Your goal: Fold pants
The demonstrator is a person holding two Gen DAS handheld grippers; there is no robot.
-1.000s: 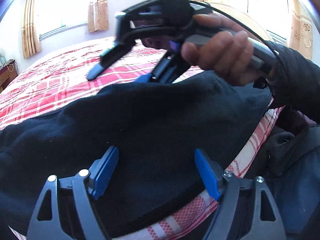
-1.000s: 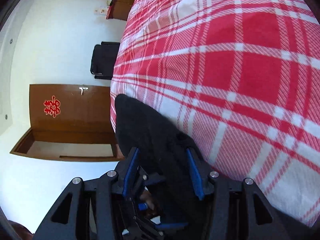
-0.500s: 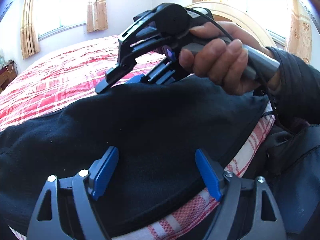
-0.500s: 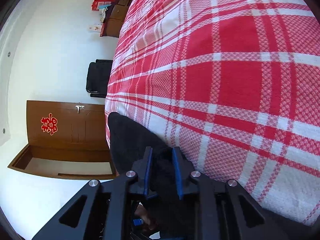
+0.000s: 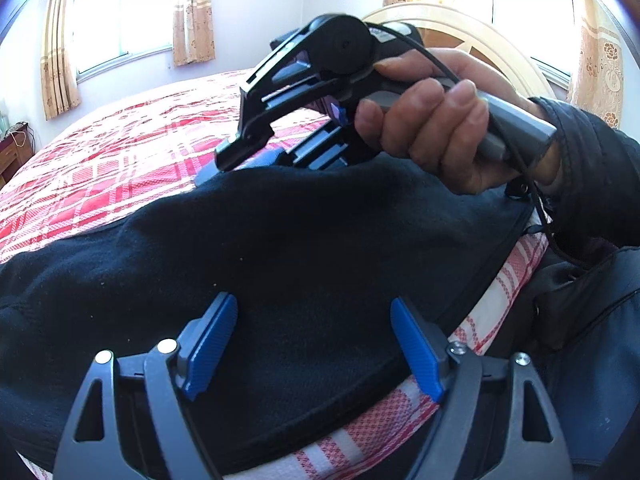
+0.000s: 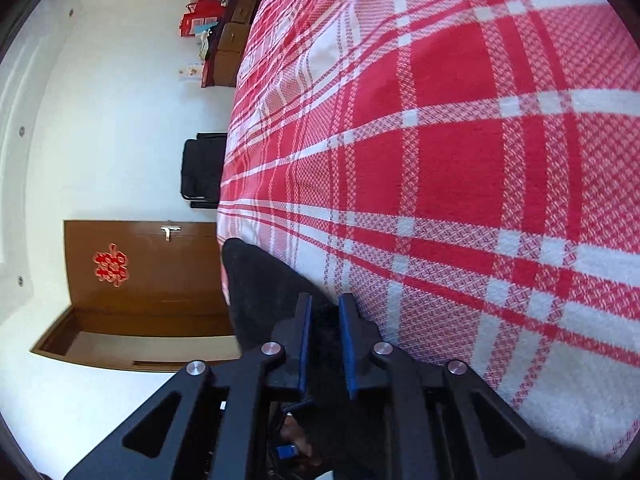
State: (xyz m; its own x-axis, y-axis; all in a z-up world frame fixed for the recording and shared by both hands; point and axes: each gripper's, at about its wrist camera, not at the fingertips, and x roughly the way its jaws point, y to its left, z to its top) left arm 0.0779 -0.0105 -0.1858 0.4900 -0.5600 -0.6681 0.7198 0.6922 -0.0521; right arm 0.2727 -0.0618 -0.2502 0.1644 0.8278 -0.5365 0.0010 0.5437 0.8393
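plaid bed (image 6: 460, 160) | pants (image 5: 300, 248) – far end cut off | right claw (image 6: 323, 320) pinching fold

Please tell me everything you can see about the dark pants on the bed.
The pants are black or very dark navy and look like soft, fleecy fabric with small lint specks. They lie spread over the red and white checked bedspread, near its front edge, with a stitched hem at the right. The left gripper is open above the near part, its blue pads apart. The right gripper is shut on a fold at the far edge of the cloth.
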